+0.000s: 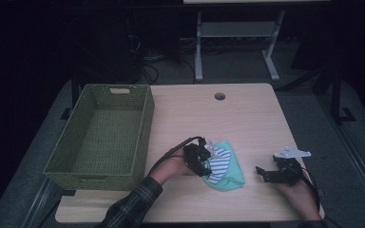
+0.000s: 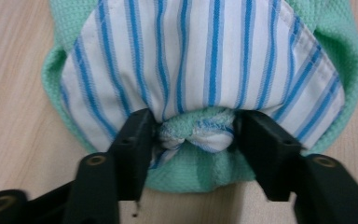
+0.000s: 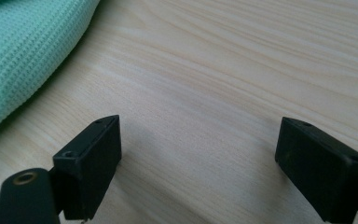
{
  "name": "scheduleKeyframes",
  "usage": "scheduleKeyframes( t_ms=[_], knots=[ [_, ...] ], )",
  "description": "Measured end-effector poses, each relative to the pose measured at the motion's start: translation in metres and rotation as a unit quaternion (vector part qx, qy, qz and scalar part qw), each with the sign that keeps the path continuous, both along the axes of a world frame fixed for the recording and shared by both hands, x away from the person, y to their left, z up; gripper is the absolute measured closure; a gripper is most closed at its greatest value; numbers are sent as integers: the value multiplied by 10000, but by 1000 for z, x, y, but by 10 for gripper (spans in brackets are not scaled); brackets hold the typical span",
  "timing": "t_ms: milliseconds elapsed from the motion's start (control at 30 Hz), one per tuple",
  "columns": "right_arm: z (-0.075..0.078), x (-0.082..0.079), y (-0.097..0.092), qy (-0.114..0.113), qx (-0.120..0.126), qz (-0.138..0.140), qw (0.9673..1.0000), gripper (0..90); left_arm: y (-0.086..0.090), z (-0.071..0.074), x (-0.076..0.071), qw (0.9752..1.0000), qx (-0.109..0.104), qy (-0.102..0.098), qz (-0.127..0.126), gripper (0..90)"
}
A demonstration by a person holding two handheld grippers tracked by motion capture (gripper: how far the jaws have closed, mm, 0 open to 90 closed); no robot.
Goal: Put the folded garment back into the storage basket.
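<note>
On the table [image 1: 247,118], your left gripper [image 2: 196,135] pinches the cloths [image 2: 200,60], your right gripper [image 3: 198,154] gapes; a thin pinch could slip.

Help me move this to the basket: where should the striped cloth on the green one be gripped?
At the bunched fold on its near edge, from the left gripper's side: the striped cloth lies flat elsewhere on the green cloth, and only there it rises.

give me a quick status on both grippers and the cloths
Left gripper shut on bunched fold of striped cloth atop green cloth. Right gripper open over bare table, holding nothing. Basket left of the cloths, nothing in the way.
</note>
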State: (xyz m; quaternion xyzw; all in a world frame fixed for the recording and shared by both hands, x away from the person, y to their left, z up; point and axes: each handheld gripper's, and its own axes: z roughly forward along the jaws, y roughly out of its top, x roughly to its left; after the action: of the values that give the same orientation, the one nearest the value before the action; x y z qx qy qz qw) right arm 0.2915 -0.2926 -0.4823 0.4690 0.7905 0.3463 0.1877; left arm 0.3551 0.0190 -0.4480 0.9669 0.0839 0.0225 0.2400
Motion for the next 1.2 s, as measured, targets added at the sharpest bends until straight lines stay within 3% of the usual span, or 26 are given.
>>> scheduleKeyframes(
  t_ms=[200, 433, 833, 1200],
  knots=[
    [0, 0, 0, -1, 0, -1, 10000, 142, 3, 1, 2, 10000, -25, -33, 42, 653],
    [0, 0, 0, 0, -1, -2, 10000, 143, 5, 1, 4, 9999, -99, 47, 133, 776],
    [0, 0, 0, 1, 0, 0, 10000, 142, 10, 3, 7, 9988, -324, 294, 241, 797],
    [0, 0, 0, 0, 2, -3, 10000, 142, 19, 26, 9, 9964, -676, 431, 272, 800]
  ],
)
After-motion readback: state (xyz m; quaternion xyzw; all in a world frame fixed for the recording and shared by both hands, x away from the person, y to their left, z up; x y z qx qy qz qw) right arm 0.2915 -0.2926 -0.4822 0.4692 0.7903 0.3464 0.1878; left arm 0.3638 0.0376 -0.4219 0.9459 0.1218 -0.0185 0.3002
